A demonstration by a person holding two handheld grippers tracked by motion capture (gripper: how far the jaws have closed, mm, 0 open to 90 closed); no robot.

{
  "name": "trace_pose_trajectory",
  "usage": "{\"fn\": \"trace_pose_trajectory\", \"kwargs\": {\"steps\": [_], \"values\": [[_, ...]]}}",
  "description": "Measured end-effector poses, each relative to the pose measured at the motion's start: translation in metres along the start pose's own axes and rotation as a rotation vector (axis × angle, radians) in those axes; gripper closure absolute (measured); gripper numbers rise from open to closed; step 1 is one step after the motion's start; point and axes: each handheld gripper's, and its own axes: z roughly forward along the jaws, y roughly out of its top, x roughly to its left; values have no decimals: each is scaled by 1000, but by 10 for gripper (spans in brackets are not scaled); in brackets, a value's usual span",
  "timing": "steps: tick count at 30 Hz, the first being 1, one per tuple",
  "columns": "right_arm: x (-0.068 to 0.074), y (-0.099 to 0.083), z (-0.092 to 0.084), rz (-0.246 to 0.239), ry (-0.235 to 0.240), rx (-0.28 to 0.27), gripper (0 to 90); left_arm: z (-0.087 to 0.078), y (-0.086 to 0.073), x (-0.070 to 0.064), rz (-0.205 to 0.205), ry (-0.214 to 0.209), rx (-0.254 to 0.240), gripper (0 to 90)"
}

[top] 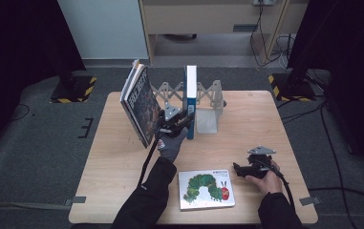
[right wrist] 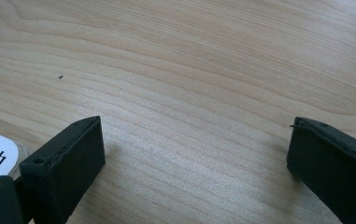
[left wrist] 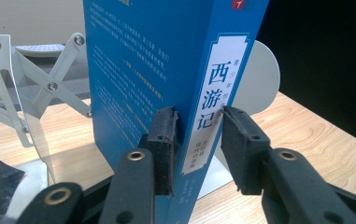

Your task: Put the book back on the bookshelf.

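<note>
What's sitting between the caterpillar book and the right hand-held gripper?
Only bare table between the caterpillar book and the right hand-held gripper, per the high view.

Dark black long sleeves on both forearms. Left hand (top: pixel 171 144) wears a grey knit glove. Left claw (top: pixel 182 121): matte black jaws with ribbed rubber pads, brass-ringed screw holes, grey three-cornered plate on top, black cable trailing off. Right claw (top: pixel 239 169): same black build, grey plate, black cable; blocky pads (right wrist: pixel 68 163) with small screw holes.
</note>
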Motion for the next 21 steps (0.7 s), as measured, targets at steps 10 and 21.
{"fn": "trace_pose_trajectory", "kwargs": {"steps": [10, 21], "values": [[0, 0, 0, 1, -1, 1, 44, -3, -1, 2, 15, -9, 14, 604], [0, 0, 0, 2, 3, 3, 27, -21, 0, 7, 51, -17, 16, 558]]}}
